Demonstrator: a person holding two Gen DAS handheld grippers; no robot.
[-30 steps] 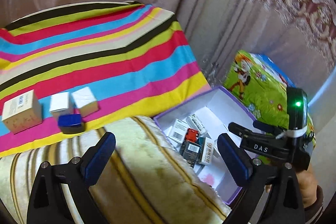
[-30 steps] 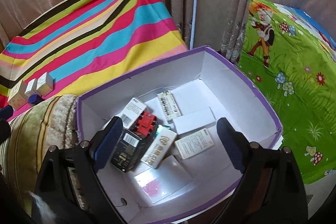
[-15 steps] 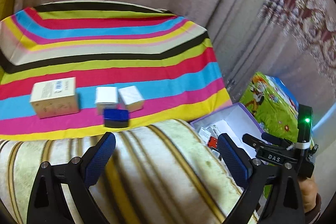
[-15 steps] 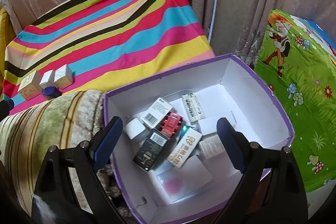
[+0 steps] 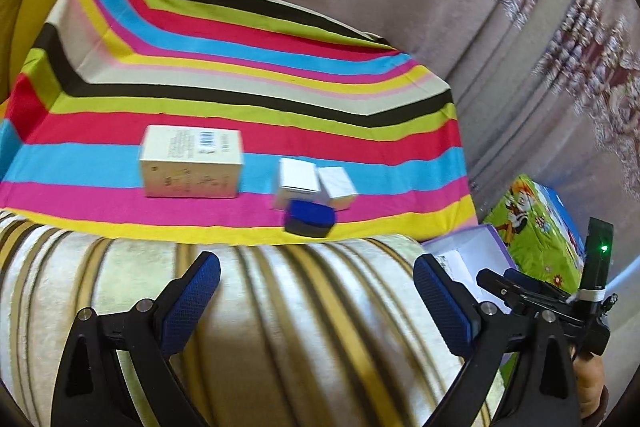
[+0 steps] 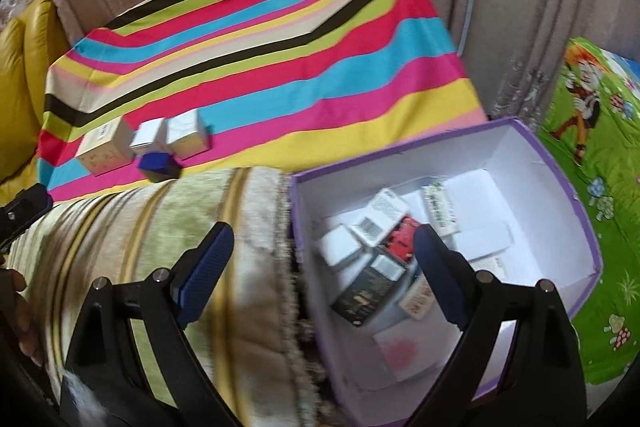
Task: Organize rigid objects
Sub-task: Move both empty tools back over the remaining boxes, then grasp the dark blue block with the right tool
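Boxes, four small ones, sit on a striped cloth [image 5: 248, 75] that covers a flat surface, perhaps a bed or a worktop; which it is cannot be told. From the left wrist view, a cream carton [image 5: 192, 163] lies on its long side toward the left. Well apart from it, to the right, two white cubes [image 5: 298, 181] stand touching each other, and a dark blue case [image 5: 310, 218] lies just in front of them, near the cloth's yellow edge.

Between the cameras and the cloth runs a plush, gold-striped cushion [image 5: 280, 327]. To its right, lower down, stands an open purple-rimmed bin [image 6: 560, 187], white inside, already holding a jumble of small cartons, among them a black box [image 6: 362, 297] and a red one [image 6: 404, 241].

Left tongs [image 5: 316, 301] hang over the cushion with their blue pads wide apart and nothing between them. Right tongs [image 6: 324, 273] are also spread wide and empty, straddling the bin's near-left wall.

These look like light cardboard packets, stiff enough to keep their shape but likely to dent or cave if squeezed hard. Smooth printed faces may slip, so a grip across two flat, opposite sides, near the middle, seems safest. The cream carton is probably best taken across its shorter width. The blue case has rounded corners and may want a squarer, gentler hold. The two cubes touch, so lifting one risks nudging the other.
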